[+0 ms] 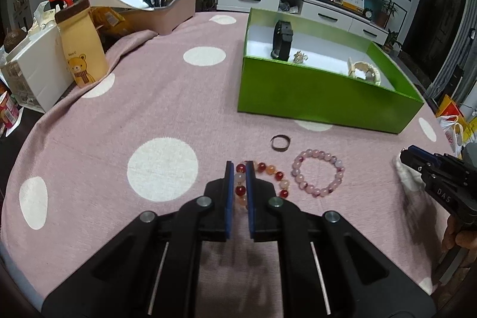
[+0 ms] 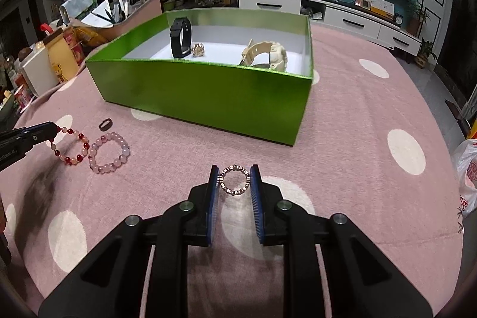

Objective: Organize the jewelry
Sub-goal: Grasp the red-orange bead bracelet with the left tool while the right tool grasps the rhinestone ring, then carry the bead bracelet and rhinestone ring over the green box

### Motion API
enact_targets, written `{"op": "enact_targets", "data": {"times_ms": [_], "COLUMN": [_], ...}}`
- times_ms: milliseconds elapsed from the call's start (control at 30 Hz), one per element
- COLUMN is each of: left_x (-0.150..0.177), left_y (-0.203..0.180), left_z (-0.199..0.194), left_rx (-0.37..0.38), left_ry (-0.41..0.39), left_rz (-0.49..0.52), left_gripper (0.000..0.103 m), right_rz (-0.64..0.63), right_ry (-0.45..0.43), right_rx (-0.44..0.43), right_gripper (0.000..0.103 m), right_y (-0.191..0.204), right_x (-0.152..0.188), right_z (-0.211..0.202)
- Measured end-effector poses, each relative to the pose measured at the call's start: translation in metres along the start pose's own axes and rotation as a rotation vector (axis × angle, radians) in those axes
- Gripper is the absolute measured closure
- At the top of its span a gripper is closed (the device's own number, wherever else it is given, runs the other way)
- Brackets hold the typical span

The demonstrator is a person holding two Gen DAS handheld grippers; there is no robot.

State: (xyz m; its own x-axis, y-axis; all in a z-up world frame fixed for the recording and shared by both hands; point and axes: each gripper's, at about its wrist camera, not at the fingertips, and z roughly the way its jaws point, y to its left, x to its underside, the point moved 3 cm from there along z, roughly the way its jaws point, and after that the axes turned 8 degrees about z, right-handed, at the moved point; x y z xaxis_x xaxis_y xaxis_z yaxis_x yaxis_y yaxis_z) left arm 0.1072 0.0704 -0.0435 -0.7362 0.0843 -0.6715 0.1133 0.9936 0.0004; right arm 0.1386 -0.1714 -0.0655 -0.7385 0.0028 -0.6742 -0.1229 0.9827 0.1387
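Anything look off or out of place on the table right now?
Nothing damaged or spilled. The pink tablecloth is rucked up by the clutter at the far left, and the black watch stands on edge in the green box.

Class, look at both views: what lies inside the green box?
Inside the green box stand a black watch, a small gold piece and a cream watch. The near wall hides the floor just behind it.
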Motion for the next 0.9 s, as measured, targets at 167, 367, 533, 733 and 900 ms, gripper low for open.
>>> {"op": "enact_targets", "data": {"times_ms": [167, 367, 533, 733, 900], "left_x": [-0.009, -0.021, -0.034, -0.05, -0.062], "left_y": [-0.007, -0.014, -0.018, -0.024, -0.032], "left_z": [-0.012, -0.023, -0.036, -0.047, -0.054], "left_rx": [0.013, 0.032, 0.046, 0.067, 0.065], "left_ry": [-0.028, -0.052, -0.077, -0.094, -0.114], "left_rz": [0.015, 0.023, 0.041, 0.058, 0.079], "left_gripper": [0.096, 0.096, 0.096, 0.096, 0.096], "right_rz": [0.015, 0.014, 0.015, 0.016, 0.011], "right_ry": [-0.034, -0.07, -0.101, -0.137, -0.163], "right_rx": [-0.015, -0.03, -0.038, -0.045, -0.051], "right_gripper": [0.082, 0.082, 0.082, 0.082, 0.082], "right_y": [-0.002, 0.0, 0.0, -0.001, -0.001], "right_x": [-0.003, -0.007, -0.012, -0.02, -0.028], "right_z": [-0.015, -0.033, -0.047, -0.061, -0.071]}}
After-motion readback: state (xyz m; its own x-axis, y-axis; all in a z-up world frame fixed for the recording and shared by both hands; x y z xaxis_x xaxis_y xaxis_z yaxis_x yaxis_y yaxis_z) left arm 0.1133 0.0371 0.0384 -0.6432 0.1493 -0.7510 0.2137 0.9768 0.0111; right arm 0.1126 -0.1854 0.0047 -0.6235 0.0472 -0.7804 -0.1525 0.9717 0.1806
